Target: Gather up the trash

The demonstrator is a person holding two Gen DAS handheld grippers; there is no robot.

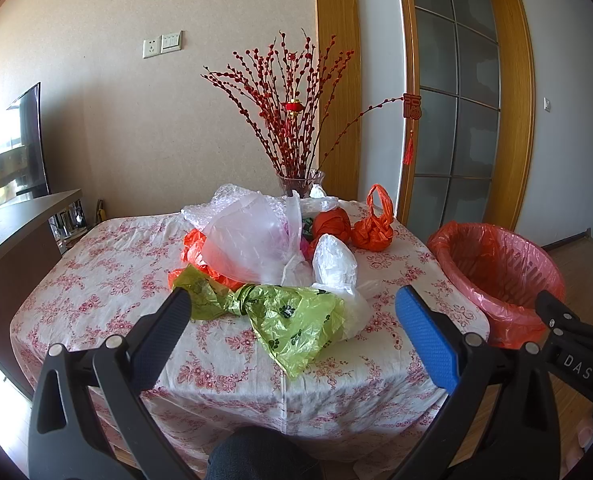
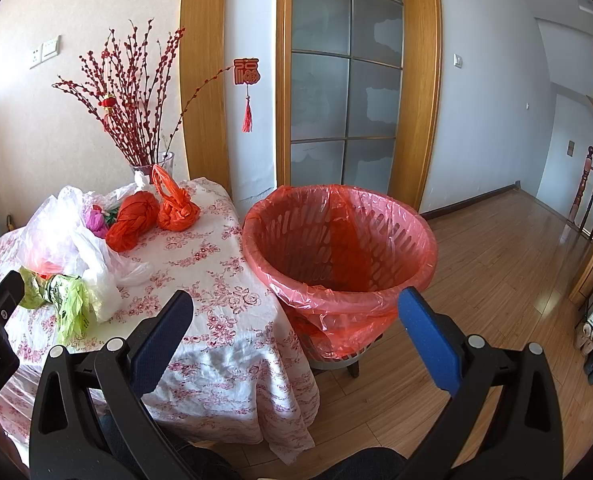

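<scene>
A heap of plastic bags lies on the floral tablecloth: a green printed bag nearest me, a clear bag, a white bag, and two knotted orange bags farther back. My left gripper is open, hovering just in front of the green bag with nothing between its fingers. A waste basket lined with a red bag stands right of the table. My right gripper is open and empty, aimed between the table's corner and the basket.
A glass vase of red-budded branches stands at the table's back edge. A dark cabinet and a screen are to the left. Behind the basket is a glass-paned door. Wooden floor stretches right toward a stair railing and shoes.
</scene>
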